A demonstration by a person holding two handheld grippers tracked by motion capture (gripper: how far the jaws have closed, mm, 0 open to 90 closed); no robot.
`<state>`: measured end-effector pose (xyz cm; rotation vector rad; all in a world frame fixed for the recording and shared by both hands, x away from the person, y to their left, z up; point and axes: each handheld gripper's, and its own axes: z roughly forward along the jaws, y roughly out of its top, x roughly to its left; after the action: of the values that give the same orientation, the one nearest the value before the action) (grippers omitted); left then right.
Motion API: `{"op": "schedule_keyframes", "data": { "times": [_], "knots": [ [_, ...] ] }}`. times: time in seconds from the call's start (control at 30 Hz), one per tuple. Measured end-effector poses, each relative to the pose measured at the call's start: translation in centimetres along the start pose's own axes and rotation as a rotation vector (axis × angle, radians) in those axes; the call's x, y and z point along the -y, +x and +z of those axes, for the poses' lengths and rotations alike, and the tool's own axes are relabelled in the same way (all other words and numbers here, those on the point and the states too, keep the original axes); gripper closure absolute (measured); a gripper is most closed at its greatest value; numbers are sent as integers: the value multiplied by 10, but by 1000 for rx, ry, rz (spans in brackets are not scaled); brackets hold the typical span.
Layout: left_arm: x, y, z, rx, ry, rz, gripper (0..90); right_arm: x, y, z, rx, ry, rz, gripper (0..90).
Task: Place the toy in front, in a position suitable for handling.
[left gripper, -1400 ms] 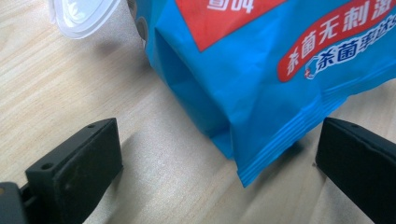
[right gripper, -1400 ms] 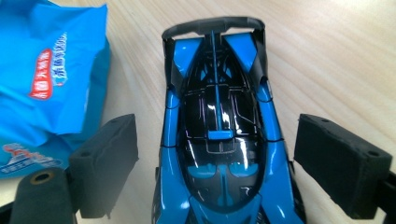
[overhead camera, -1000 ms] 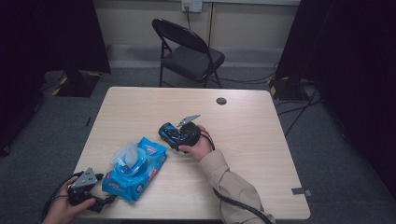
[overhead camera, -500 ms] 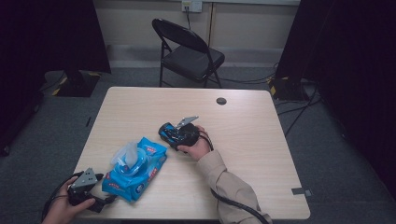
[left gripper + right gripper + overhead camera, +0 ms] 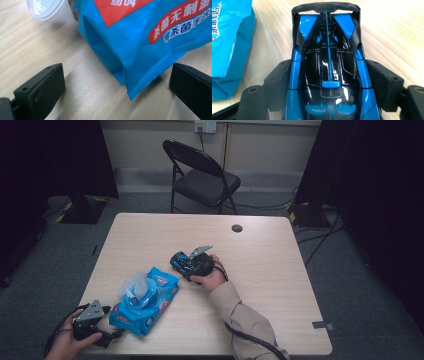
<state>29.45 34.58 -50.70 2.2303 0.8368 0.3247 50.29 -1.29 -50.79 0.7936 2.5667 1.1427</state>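
Right gripper (image 5: 329, 85): jaws just closing, clamped on toy car (image 5: 328, 62), mid-table. Left gripper (image 5: 117, 82): jaws apart, straddling wipes pack (image 5: 140, 37) corner, near left.

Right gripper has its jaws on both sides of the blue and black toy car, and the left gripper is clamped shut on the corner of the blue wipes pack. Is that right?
Not quite. The left gripper is open: in the left gripper view its jaws stand wide apart with the corner of the blue wipes pack between them, untouched. The rest holds: in the right gripper view the right gripper has a jaw against each side of the toy car.
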Motion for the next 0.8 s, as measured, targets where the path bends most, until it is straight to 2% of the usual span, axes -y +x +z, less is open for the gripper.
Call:
{"op": "schedule_keyframes", "data": {
  "times": [0.17, 0.23, 0.57, 0.8],
  "knots": [
    [0, 0, 0, 0, 0, -1, 0, 2, 0, -1, 0, -9, -1, 261],
    [0, 0, 0, 0, 0, 0, 0, 2, 1, -3, 4, -5, -20, 262],
    [0, 0, 0, 0, 0, 0, 0, 7, -6, -11, 3, -16, 10, 262],
    [0, 0, 0, 0, 0, 0, 0, 7, -9, -22, 15, -27, 3, 262]
  ]
}}
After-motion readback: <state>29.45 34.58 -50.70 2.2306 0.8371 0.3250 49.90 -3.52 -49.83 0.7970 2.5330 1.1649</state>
